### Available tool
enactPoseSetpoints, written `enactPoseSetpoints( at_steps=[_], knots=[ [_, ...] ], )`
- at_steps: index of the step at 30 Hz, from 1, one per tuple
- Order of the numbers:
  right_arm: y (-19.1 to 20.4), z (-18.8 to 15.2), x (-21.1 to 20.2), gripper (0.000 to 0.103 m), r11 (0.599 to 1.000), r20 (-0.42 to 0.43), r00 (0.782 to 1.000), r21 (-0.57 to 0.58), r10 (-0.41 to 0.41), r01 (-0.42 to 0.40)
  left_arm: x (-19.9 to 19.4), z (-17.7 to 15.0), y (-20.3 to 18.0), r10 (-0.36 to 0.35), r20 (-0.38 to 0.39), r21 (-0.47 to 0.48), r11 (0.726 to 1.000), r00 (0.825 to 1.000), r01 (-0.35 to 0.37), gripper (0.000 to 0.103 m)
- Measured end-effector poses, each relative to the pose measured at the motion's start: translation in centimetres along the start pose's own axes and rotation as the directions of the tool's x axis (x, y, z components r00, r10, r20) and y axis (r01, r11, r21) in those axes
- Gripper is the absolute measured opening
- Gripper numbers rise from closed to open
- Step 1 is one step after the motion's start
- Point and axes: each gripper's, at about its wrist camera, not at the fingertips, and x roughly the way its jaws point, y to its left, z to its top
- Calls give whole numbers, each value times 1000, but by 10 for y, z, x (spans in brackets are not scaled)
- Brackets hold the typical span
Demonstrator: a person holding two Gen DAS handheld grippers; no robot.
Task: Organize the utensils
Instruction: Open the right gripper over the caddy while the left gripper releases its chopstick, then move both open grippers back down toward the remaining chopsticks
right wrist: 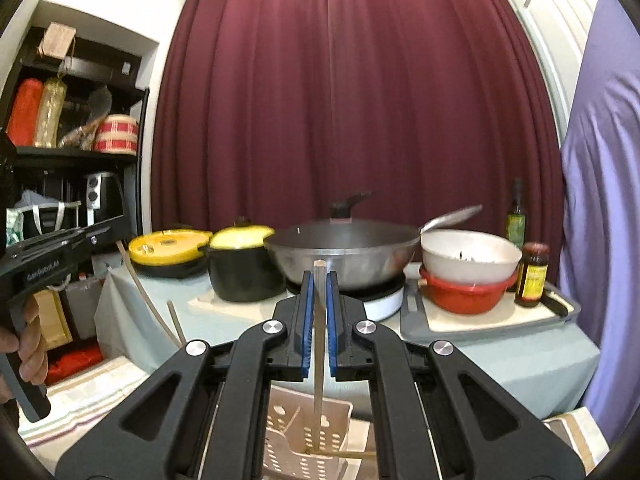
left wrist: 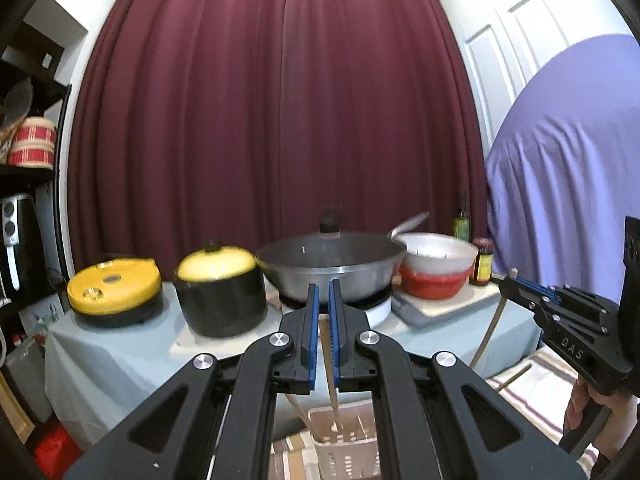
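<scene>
Both the left gripper [left wrist: 324, 286] and right gripper [right wrist: 319, 276] pinch upright chopsticks [right wrist: 319, 344] (thin, slippery) that could miss the slotted holder [right wrist: 304, 432].

Perforated utensil holder [right wrist: 308, 440] cut off below, its sides behind black linkages; pots [left wrist: 222, 292] motion-blurred.

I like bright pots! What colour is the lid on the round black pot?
Yellow. The lid sits on the black pot, clearest in the right wrist view.
</scene>
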Motion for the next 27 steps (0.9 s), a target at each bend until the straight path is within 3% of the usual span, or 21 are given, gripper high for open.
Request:
enactPoseSetpoints(
  at_steps=[11,14,15,20,27],
  knots=[
    [11,-37,29,8,1000,-104,995,-21,-10,8,23,-38,-2,-14,-79,-21,1000,997,12,6],
    [13,-39,27,25,999,-107,994,-29,-20,17,21,-43,-2,-16,-93,-23,1000,996,14,6],
    [14,-39,24,26,999,-106,994,-31,-25,21,20,-44,-2,-18,-99,-28,999,995,16,7],
    [17,-34,-2,36,998,-87,995,-38,-46,43,4,-52,0,-29,-117,-51,998,993,23,22],
    [21,-45,-55,36,996,-95,993,-68,-67,61,-38,-74,-2,-34,-147,-67,997,989,25,37]
  ],
)
